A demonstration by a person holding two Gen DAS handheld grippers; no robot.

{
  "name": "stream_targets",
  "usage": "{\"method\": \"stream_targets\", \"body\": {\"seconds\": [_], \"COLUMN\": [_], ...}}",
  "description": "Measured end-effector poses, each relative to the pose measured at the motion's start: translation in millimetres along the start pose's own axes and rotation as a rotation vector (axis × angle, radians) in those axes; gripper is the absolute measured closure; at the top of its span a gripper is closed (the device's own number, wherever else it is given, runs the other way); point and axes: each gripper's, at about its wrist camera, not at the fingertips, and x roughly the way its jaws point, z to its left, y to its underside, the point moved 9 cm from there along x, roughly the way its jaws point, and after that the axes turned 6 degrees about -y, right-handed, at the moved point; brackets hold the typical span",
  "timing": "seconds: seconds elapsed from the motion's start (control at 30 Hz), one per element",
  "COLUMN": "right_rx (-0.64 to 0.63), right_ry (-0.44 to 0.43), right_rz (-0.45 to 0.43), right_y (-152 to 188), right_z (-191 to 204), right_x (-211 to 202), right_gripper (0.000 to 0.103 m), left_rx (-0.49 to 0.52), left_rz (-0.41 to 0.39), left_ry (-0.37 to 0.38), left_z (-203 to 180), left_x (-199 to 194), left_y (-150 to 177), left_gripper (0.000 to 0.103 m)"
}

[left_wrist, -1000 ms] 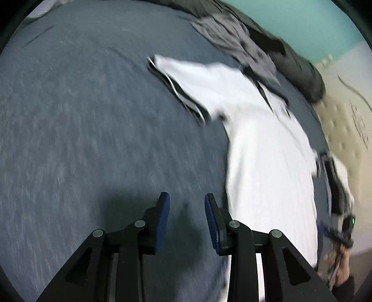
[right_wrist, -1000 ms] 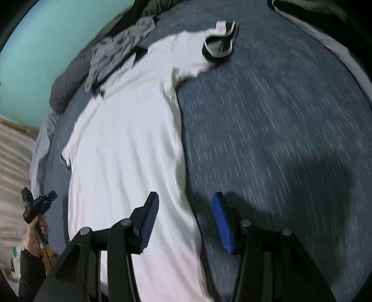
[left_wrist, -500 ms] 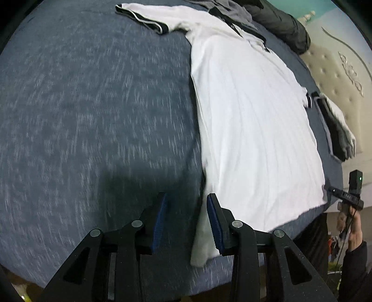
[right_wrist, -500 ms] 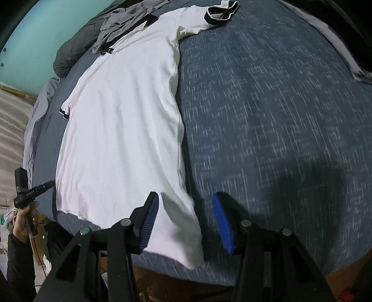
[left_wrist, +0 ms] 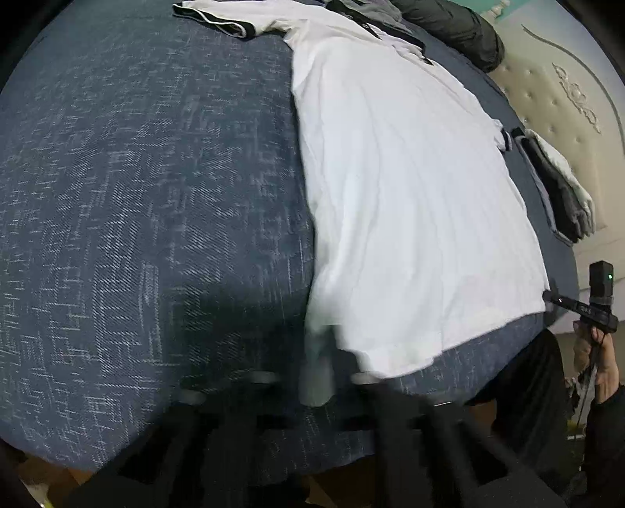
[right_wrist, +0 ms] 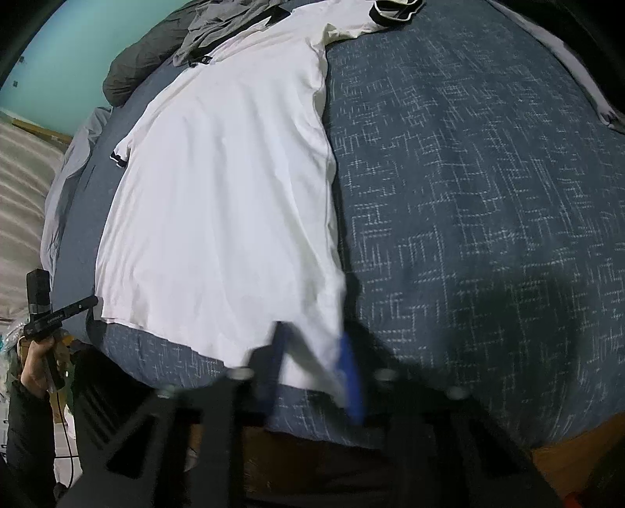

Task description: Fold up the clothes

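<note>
Laid flat along a dark blue bedcover (left_wrist: 148,203) with a pale woven crosshatch, a white T-shirt (left_wrist: 410,203) stretches away from both cameras, hem nearest, collar far. Its fabric looks thin and soft, with long shallow creases running lengthwise, and its short sleeves end in black bands with a thin white stripe.

From the left wrist view, the left gripper (left_wrist: 312,375) sits at the bottom centre, badly blurred. A pale blurred strip of cloth stands between its dark arms, right at the shirt's near left hem corner. Whether its jaws have closed on that corner cannot be told. The shirt body spreads up and to the right of it. Farther right lies a folded stack of dark and light clothes (left_wrist: 558,187) beside a cream tufted headboard (left_wrist: 566,101). At the far right edge, a hand grips the other tool's handle.

From the right wrist view, the right gripper (right_wrist: 312,371) is at the shirt's near right hem corner. Its blue-padded fingers (right_wrist: 351,383) are blurred and stand partly apart, with the white corner hanging between them against the right pad; a firm grip cannot be confirmed. The shirt runs up and left from there. A rumpled grey garment (right_wrist: 226,23) and a dark padded bundle (right_wrist: 133,74) lie beyond the collar, under a teal wall (right_wrist: 78,43).
</note>
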Motion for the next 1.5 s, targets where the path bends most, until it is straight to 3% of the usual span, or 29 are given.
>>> {"method": "stream_targets", "body": {"seconds": [0.1, 0.4, 0.57, 0.7, 0.9, 1.27, 1.5], "right_rx": [-0.019, -0.037, -0.074, -0.071, -0.027, -0.036, -0.04], "right_ry": [0.005, -0.019, -0.005, 0.019, 0.047, 0.072, 0.087], "right_rz": [-0.017, -0.082, -0.089, -0.069, -0.048, -0.062, -0.05], "right_y": [3, -1, 5, 17, 35, 31, 29], "right_z": [1, 7, 4, -8, -33, -32, -31], "right_x": [-5, -37, -66, -67, -50, -47, -37], "right_gripper": [0.098, 0.1, 0.1, 0.101, 0.101, 0.101, 0.1], "left_rx": [0.039, 0.069, 0.08, 0.089, 0.046, 0.058, 0.047], "left_rz": [-0.002, -0.061, -0.042, -0.027, 0.007, 0.005, 0.052], "left_ry": [-0.001, 0.019, 0.017, 0.015, 0.015, 0.007, -0.018], "left_z": [-7, -19, -16, -13, -3, -3, -5], "left_x": [-4, -52, -55, -58, -37, -37, -15], "left_y": [6, 4, 14, 22, 38, 41, 43], "left_gripper": [0.101, 0.101, 0.101, 0.101, 0.101, 0.101, 0.1]}}
